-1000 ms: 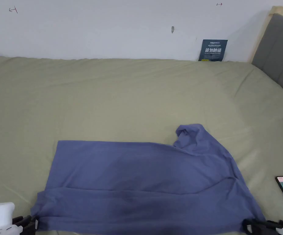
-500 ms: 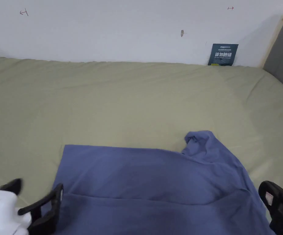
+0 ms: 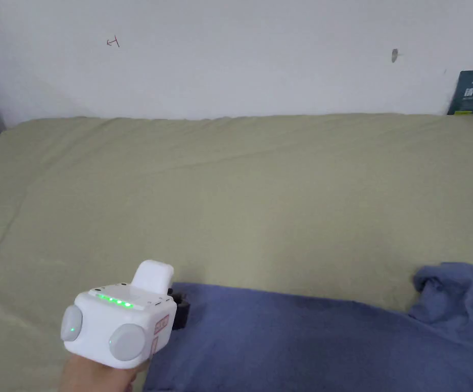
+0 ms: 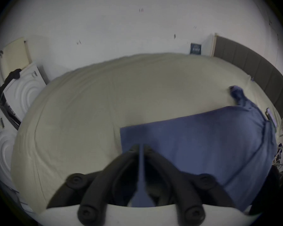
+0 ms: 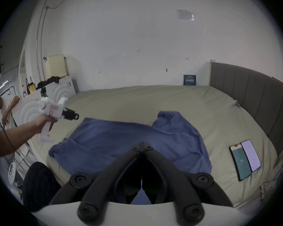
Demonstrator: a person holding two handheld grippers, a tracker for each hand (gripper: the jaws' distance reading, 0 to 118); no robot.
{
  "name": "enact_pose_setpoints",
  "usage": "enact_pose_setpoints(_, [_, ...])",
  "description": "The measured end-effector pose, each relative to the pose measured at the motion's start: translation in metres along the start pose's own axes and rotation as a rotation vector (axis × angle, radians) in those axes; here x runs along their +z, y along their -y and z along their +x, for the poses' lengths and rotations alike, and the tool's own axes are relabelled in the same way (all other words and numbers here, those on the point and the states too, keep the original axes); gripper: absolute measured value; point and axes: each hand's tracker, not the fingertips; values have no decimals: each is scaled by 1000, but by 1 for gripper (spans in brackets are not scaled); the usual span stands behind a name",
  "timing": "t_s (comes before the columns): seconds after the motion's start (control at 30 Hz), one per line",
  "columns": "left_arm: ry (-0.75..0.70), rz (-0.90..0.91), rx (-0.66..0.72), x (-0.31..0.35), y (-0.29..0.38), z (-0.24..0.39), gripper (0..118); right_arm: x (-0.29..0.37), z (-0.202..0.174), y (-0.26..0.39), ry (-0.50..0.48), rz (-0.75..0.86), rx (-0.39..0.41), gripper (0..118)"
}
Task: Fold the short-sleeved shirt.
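The bed (image 3: pixel 230 194), spread with an olive-green sheet and backed by a grey padded headboard (image 5: pixel 252 99), carries the blue short-sleeved shirt (image 3: pixel 307 342) along its near edge, the body lying fairly flat and one sleeve (image 3: pixel 450 291) bunched up at the far right of the cloth. In the head view the left gripper (image 3: pixel 179 312) sits at the shirt's far left corner, held by the person's hand (image 3: pixel 90 375); in the left gripper view its jaws are drawn together on a thin strip of the blue fabric, so it grips the shirt's edge. In the right gripper view the right gripper (image 5: pixel 142 145) has its jaws closed tip to tip above the shirt; blue cloth shows low between the jaw arms, but whether any is pinched at the tips I cannot tell. The step in hand looks like carrying the near edge over the body to make a lengthwise fold. To do it well, both held points should travel level and together, the cloth kept lightly taut between them so the fold line runs straight, and the edge laid down squarely on the far edge before either grip lets go. The bunched sleeve would best be flattened or tucked inward first, or it will leave a lump. Two phones (image 5: pixel 244 159) lie near the shirt's right side, well clear of the fold.
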Motion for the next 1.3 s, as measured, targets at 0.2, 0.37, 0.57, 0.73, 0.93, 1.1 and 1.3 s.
enact_pose_setpoints(0.2, [-70, -94, -70, -80, -15, -23, 109, -25, 19, 7, 31, -74, -18, 0])
enact_pose_setpoints(0.37, [2, -93, -34, -82, -11, -24, 85, -37, 45, 2, 52, -104, -49, 0])
enact_pose_setpoints(0.57, [28, -21, -147, -49, -4, 5, 0, -82, 96, -28, 162, -167, -28, 0])
enact_pose_setpoints(0.73, [100, 54, -86, 1, -8, 26, 0, -159, 153, -44, 225, -290, 27, 14])
enact_pose_setpoints(0.93, [124, 131, -45, 43, -11, 37, 0, -269, 195, -48, 314, -527, 47, 118])
enact_pose_setpoints(1.1, [116, 120, -25, 44, -13, 31, 0, -291, 179, -49, 194, -588, 7, 70])
enact_pose_setpoints(1.3, [127, 109, 9, 39, -24, 25, 0, -262, 130, -71, 130, -523, 198, 3])
